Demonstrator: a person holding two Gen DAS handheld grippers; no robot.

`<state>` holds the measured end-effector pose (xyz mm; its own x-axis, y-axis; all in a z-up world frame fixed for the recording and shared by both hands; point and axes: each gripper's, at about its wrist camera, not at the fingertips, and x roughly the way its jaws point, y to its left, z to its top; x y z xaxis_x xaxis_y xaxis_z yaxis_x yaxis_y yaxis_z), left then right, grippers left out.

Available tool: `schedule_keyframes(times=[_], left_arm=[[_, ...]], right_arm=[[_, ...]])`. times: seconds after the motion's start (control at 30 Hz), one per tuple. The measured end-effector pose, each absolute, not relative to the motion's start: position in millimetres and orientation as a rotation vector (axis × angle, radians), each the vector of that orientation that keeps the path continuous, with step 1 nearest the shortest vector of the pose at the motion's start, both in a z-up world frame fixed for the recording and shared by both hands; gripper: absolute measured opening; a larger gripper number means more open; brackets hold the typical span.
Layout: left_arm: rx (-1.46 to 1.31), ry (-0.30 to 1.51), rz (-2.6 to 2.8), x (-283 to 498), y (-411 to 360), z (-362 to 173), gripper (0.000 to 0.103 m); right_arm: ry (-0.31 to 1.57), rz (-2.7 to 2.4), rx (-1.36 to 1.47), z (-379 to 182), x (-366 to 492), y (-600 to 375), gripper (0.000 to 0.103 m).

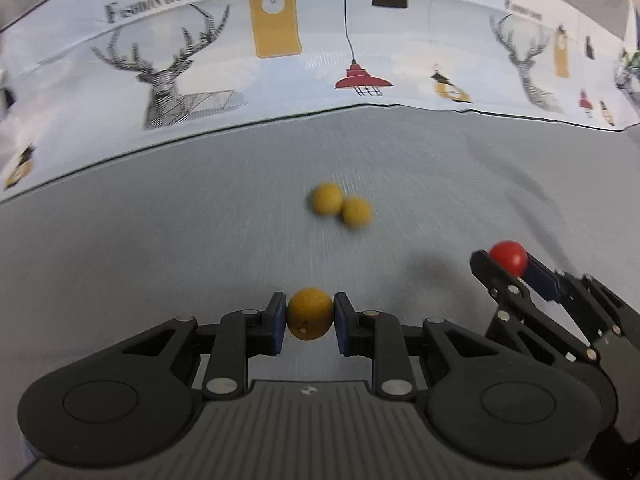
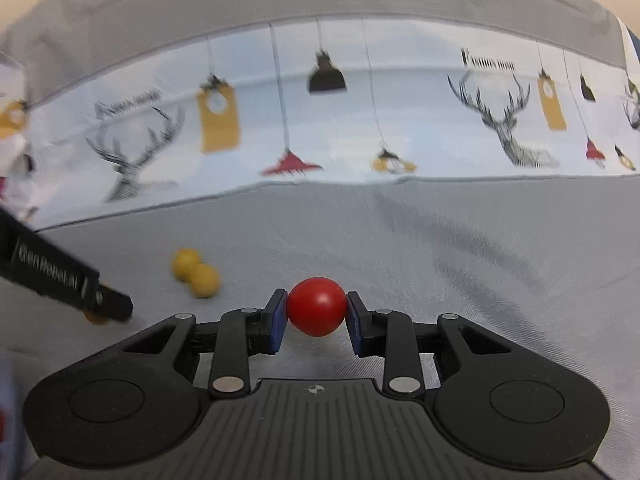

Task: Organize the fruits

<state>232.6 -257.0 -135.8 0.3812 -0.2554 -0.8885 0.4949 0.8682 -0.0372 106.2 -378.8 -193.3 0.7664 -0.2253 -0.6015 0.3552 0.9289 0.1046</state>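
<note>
While the left wrist camera looked steeply down at the grey tabletop (image 1: 160, 264), the left gripper (image 1: 310, 317) had its blue pads (image 1: 277, 322) pressed against both sides of a small yellow-brown fruit (image 1: 309, 313), which sat pinched at the fingertips. Two more yellow fruits (image 1: 341, 205) lay further out on the table, touching each other and blurred. At the lower right of that view the right gripper (image 1: 509, 261) reached in, clamped on a red round fruit (image 1: 509, 258) at its tip, well apart from the yellow pair. Behind the table stood a white printed cloth backdrop (image 1: 280, 80) with stag heads, hanging lamps and lettering. From the right wrist camera, the right gripper (image 2: 317, 312) showed the same narrow hold: blue pads (image 2: 278, 320) tight on either side of the red round fruit (image 2: 317, 306), which filled the gap between them. Both yellow fruits (image 2: 195, 267) lay to the left on the grey tabletop (image 2: 480, 280), side by side and touching. Part of the left gripper (image 2: 105, 311) entered from the left edge, with a sliver of the yellow-brown fruit (image 2: 96, 317) just showing under its tip. Printed cloth backdrop (image 2: 360, 120) ran across the rear, with plain grey above it.
</note>
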Motion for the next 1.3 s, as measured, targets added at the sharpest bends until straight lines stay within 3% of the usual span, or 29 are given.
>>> schedule_keyframes(times=[0.37, 0.73, 1.3], left_arm=[[0.189, 1.035, -0.507, 101, -136, -57, 0.028], [0.109, 0.977, -0.359, 25, -9, -24, 0.028], [0.025, 0.900, -0.301, -24, 47, -2, 0.028]], right_arm=[[0.650, -0.079, 0.200, -101, -12, -275, 0.033], [0.647, 0.068, 0.179, -59, -64, -180, 0.033], [0.584, 0.088, 0.108, -30, -113, -141, 0.033]])
